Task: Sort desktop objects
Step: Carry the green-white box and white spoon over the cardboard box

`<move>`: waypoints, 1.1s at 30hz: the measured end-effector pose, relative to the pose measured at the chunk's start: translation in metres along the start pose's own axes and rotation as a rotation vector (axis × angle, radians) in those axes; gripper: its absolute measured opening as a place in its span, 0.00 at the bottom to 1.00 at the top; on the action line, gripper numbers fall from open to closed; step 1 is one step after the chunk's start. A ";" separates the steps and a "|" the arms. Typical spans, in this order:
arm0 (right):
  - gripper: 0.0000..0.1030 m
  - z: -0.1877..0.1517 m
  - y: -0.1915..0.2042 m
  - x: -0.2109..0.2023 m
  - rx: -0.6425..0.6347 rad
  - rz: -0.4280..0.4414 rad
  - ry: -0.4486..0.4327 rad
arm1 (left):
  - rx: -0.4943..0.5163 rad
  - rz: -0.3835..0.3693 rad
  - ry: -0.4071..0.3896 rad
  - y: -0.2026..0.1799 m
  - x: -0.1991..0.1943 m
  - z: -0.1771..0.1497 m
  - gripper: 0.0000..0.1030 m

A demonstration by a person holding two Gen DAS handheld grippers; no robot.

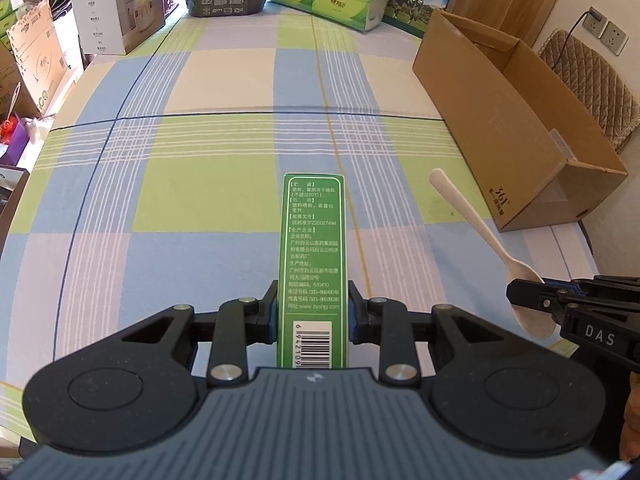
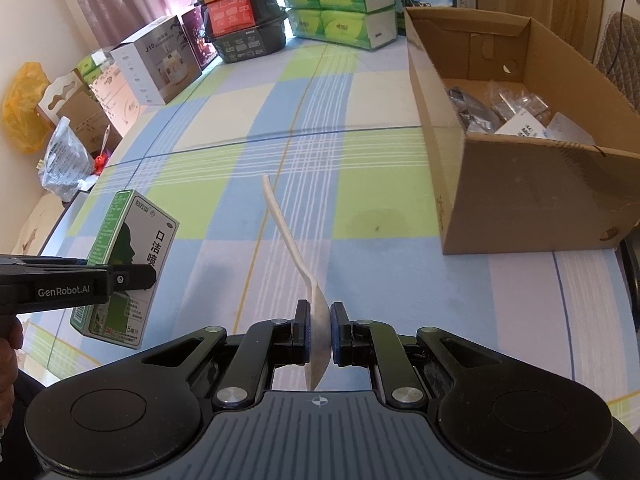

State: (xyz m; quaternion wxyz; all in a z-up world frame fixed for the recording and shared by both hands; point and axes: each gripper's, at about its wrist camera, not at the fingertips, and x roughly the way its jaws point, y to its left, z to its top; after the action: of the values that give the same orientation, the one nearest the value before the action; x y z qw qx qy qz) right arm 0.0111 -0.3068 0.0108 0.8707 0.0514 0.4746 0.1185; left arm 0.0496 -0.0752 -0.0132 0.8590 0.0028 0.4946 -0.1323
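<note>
The right tool, clenched on the spoon, stood nearer the cardboard box off to its right; the left tool gripped the green carton.

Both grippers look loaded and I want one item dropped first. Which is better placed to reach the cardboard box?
Right, probably. The right gripper, clamped on the spoon, has the open cardboard box just ahead on its right. The left gripper, holding the green carton, sits further left, with the right one between it and the box.

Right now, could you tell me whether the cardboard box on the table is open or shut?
Open: the cardboard box has no lid over it, and packets lie visible inside.
</note>
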 end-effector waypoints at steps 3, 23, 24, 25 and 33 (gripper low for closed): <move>0.06 -0.001 -0.002 -0.006 -0.005 -0.013 -0.015 | 0.007 -0.018 -0.006 -0.006 -0.003 -0.001 0.24; 0.07 -0.011 -0.046 -0.056 0.042 -0.102 -0.095 | 0.091 -0.119 -0.038 -0.083 -0.017 0.006 0.24; 0.07 -0.011 -0.049 -0.060 0.046 -0.109 -0.100 | 0.097 -0.125 -0.039 -0.089 -0.018 0.007 0.24; 0.06 -0.011 -0.053 -0.063 0.051 -0.115 -0.105 | 0.102 -0.131 -0.039 -0.093 -0.018 0.008 0.24; 0.07 -0.015 -0.079 -0.085 0.087 -0.153 -0.144 | 0.141 -0.173 -0.042 -0.129 -0.019 0.012 0.24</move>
State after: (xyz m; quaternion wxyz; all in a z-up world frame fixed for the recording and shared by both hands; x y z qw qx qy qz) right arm -0.0340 -0.4051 0.0560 0.9061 0.0612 0.4178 0.0271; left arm 0.0208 -0.1970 0.0250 0.8523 0.0178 0.4641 -0.2406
